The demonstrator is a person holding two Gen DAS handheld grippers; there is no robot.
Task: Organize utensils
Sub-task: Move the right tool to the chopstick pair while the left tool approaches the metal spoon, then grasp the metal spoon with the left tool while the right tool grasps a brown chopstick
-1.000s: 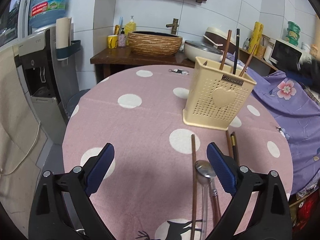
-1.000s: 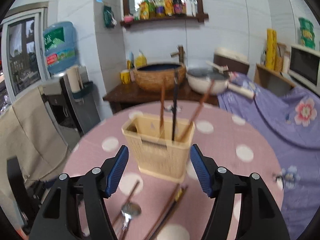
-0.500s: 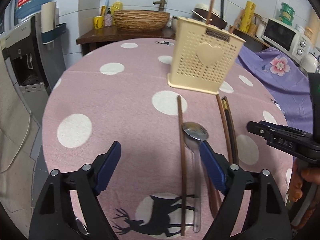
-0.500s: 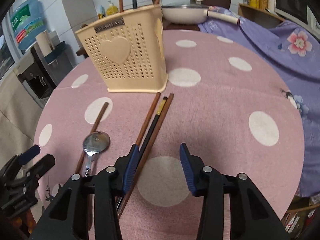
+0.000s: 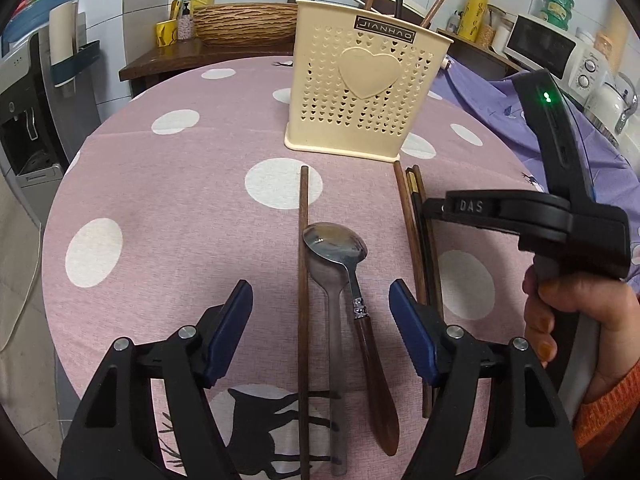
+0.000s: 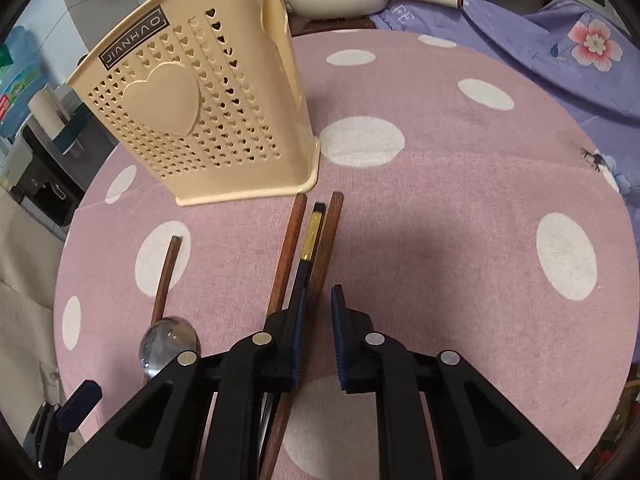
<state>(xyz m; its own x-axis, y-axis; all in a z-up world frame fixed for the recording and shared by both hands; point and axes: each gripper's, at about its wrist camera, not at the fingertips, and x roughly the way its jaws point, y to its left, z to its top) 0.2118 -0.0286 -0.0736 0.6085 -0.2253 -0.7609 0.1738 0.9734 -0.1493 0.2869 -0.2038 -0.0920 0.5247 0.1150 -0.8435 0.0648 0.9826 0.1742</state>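
Observation:
A cream perforated utensil holder (image 5: 362,92) stands on the pink polka-dot table and holds three chopsticks; it also shows in the right wrist view (image 6: 200,116). In front of it lie a single brown chopstick (image 5: 303,280), a metal spoon with a brown handle (image 5: 348,268), a clear spoon (image 5: 334,360) and a bundle of three chopsticks (image 5: 416,240). My left gripper (image 5: 320,304) is open, low over the two spoons. My right gripper (image 6: 318,312) has narrowed around the rightmost brown chopstick (image 6: 328,240) of the bundle, with a small gap still showing between the pads.
The table's edge (image 5: 52,216) curves close on the left, with a water dispenser (image 5: 24,120) beyond. A purple flowered cloth (image 6: 560,48) covers furniture on the right. A wooden counter (image 5: 192,56) with a woven basin stands behind the table.
Both grippers have come down closer to the table. The right gripper's jaws have narrowed around the bundle of chopsticks. The left gripper has moved in over the spoons.

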